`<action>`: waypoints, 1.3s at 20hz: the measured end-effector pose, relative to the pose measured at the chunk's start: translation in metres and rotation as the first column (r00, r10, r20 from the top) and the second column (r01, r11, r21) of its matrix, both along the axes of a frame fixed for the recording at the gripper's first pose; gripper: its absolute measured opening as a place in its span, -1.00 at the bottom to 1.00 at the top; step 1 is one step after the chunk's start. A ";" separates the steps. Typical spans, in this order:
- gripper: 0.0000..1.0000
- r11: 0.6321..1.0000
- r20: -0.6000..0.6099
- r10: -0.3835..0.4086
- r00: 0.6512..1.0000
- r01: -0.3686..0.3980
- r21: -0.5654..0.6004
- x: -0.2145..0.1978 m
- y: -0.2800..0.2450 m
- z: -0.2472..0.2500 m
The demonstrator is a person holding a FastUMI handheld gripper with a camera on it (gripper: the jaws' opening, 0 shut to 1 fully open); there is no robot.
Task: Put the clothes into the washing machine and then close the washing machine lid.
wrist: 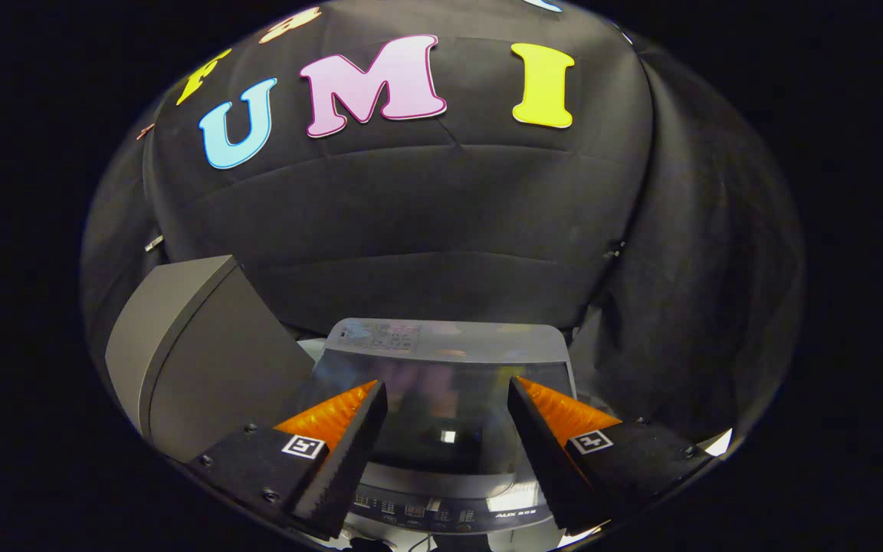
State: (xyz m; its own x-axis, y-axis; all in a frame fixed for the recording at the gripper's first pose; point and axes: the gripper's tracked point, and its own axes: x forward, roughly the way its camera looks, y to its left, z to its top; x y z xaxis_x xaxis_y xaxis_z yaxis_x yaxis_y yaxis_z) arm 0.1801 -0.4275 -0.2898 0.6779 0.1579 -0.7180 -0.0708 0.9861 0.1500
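While the tongs (448, 399) hang over the washing machine (441, 468), their fingers are spread wide apart with nothing gripped. Between and below them sits the machine's see-through lid (445, 406), lying flat and closed over the tub, with the control panel (441, 510) on the edge nearest the fingers. No clothes are visible from here. Just beside the machine, off to the left, there's a gray box (196, 360), and the booth's black cloth wall (449, 222) is behind everything.
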 end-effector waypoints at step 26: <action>0.98 0.998 0.549 -0.023 0.836 0.055 -0.042 -0.008 0.186 0.257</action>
State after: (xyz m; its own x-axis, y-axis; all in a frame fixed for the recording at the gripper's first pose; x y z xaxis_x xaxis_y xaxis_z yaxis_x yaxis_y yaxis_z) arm 0.1717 -0.2415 -0.0326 0.9676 0.0947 -0.2342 -0.0866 0.9952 0.0445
